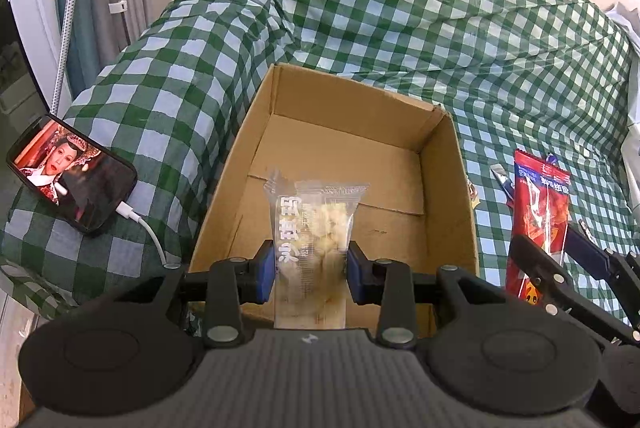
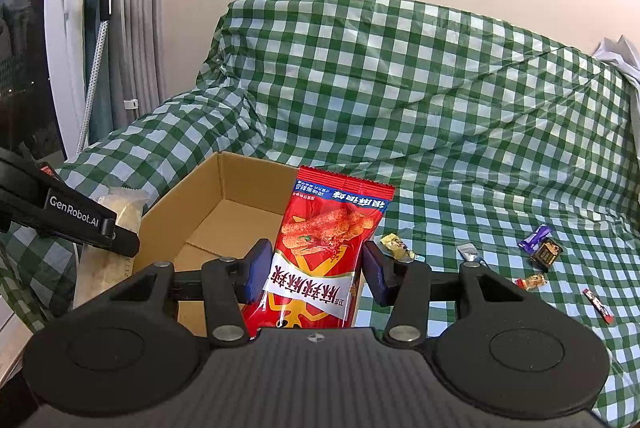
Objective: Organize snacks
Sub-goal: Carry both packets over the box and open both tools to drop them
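In the lower centre of the left wrist view, the left tool (image 1: 311, 270) pinches a clear pastry packet (image 1: 312, 248) across its middle, above the open cardboard box (image 1: 466, 196). The packet looks light, crinkly and crushable, so a gentle mid-body grip suits it. In the right wrist view, the right tool (image 2: 316, 270) clamps a red snack bag (image 2: 320, 252) at its lower half, over the box's near right corner; the bag seems slick, puffy and light. Small wrapped candies (image 2: 532, 282) lie at the right on the checked cloth (image 2: 440, 108).

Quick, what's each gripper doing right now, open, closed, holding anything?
Left gripper: jaws closed on the clear snack pack, over the cardboard box.
Right gripper: jaws closed on the red snack bag.
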The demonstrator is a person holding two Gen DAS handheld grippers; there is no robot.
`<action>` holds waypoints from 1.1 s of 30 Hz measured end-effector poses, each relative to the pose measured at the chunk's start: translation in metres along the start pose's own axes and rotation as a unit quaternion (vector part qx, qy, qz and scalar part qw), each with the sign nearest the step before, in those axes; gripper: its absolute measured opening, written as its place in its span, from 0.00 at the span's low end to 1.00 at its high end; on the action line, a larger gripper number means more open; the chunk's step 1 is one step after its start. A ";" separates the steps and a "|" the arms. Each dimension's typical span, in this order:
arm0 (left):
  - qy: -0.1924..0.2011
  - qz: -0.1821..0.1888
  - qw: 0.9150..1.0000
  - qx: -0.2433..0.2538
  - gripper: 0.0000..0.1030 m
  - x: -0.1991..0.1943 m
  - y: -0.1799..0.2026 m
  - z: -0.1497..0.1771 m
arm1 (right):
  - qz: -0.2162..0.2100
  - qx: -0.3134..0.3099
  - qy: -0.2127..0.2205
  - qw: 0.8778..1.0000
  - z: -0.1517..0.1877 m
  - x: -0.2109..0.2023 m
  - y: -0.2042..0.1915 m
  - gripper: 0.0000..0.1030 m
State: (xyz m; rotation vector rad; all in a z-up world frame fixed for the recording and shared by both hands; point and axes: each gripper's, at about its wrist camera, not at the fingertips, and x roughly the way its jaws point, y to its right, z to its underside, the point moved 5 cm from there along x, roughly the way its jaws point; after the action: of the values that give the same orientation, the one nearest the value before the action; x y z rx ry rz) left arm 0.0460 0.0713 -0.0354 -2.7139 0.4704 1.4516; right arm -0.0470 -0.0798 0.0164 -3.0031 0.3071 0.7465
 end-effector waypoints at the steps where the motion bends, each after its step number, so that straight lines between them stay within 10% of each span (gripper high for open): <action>1: -0.001 -0.001 1.000 -0.001 0.39 0.002 -0.001 0.000 | -0.001 -0.001 -0.001 1.000 0.000 0.001 0.000 0.50; 33: -0.038 -0.007 0.999 -0.014 0.39 0.064 -0.009 -0.019 | -0.011 -0.013 -0.035 0.999 0.009 0.056 -0.006 0.50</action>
State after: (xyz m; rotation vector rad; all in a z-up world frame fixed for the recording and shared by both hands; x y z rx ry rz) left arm 0.0971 0.0611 -0.0785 -2.6656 0.4290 1.5636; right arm -0.0017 -0.0834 -0.0177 -2.9909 0.2638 0.8585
